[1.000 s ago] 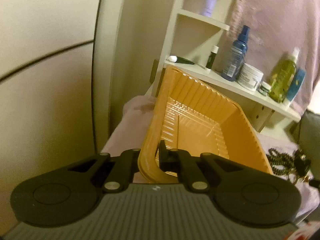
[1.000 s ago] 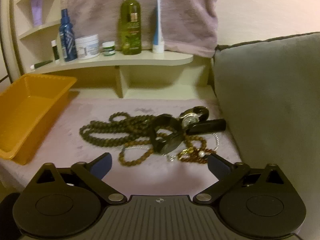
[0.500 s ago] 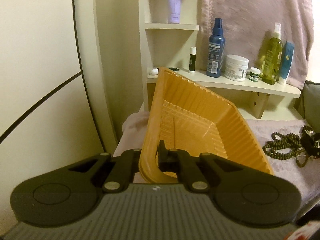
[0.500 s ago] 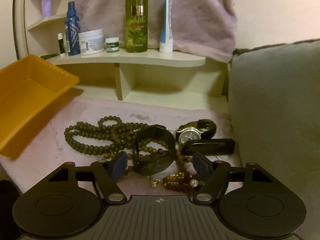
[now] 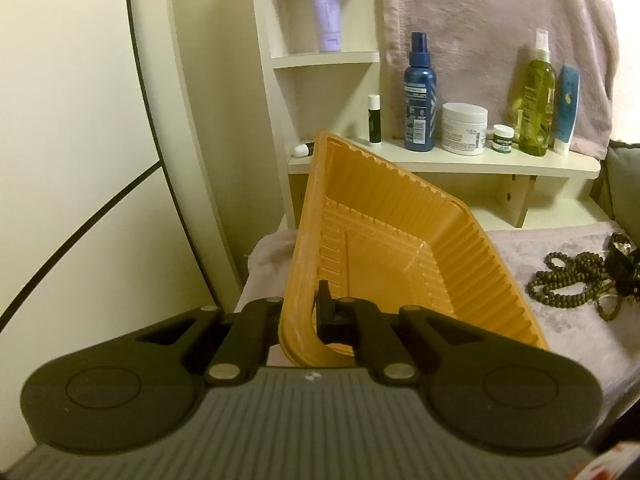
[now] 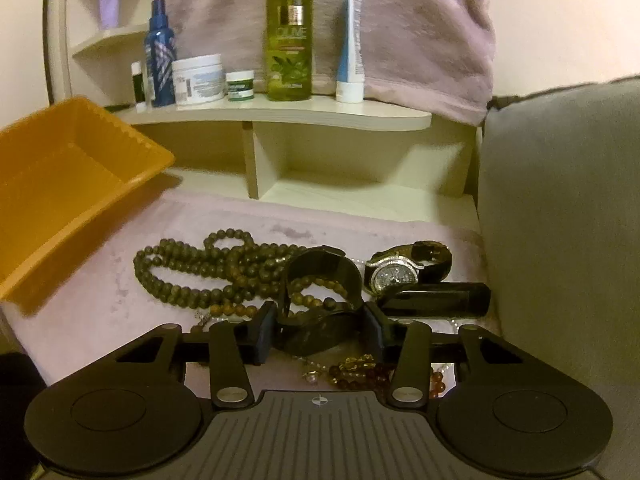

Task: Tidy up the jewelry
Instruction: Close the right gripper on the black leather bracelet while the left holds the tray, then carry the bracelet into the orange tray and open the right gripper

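Two grippers: our left gripper (image 5: 306, 312) stays clenched on the orange tray (image 5: 400, 248), now rolled more upright. Our right gripper (image 6: 320, 330), earlier wide above the pile, is closing around the black cuff bracelet (image 6: 320, 300).

Left hand-held gripper (image 5: 298, 316): ribbed grey body, matte black round-ended linkage arms, silver pivot screws, small white mark. Right hand-held gripper (image 6: 320, 330): same build, blue-grey finger pads (image 6: 264, 334).

1. Shelf (image 6: 280, 114): lip balm (image 6: 138, 82), blue spray bottle (image 6: 161, 52), white jar (image 6: 199, 79), small green jar (image 6: 240, 86), olive bottle (image 6: 289, 32), blue tube (image 6: 352, 36).
2. Upper corner shelf: purple tube (image 5: 326, 8).
3. Pink towel (image 6: 420, 32) hanging behind, over shelf's right end.
4. Grey cushion (image 6: 560, 208) at right edge.
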`<action>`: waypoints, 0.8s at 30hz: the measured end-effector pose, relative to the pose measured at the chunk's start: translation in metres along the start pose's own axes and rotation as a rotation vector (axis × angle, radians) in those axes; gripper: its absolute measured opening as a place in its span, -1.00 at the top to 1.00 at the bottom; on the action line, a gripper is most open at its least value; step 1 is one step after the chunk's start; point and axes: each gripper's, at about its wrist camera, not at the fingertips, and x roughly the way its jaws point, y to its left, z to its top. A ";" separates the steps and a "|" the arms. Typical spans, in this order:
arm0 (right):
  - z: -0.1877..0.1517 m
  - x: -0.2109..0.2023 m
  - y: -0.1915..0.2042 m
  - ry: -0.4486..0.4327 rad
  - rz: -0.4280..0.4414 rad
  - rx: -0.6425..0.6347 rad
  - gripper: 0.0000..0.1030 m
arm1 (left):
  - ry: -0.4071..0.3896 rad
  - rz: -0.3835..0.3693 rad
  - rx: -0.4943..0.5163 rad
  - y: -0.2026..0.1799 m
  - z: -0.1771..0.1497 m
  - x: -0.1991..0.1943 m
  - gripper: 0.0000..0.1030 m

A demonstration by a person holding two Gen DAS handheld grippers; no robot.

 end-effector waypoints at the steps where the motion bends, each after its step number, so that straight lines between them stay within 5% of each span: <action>1: 0.000 0.000 0.001 -0.001 0.001 0.001 0.16 | -0.001 0.001 0.001 0.000 0.000 0.000 0.92; 18: 0.007 -0.022 0.001 -0.064 -0.025 0.046 0.23 | -0.004 0.000 0.017 -0.001 -0.001 0.000 0.92; 19: 0.010 -0.023 0.003 -0.072 -0.022 0.042 0.38 | -0.004 0.001 0.015 -0.001 -0.001 0.000 0.92; 20: 0.014 -0.024 0.005 -0.076 -0.027 0.028 0.75 | -0.004 0.000 0.013 -0.001 -0.001 0.000 0.92; 24: 0.022 -0.017 0.007 -0.064 -0.038 0.016 0.74 | -0.006 0.001 0.012 -0.001 -0.002 0.000 0.92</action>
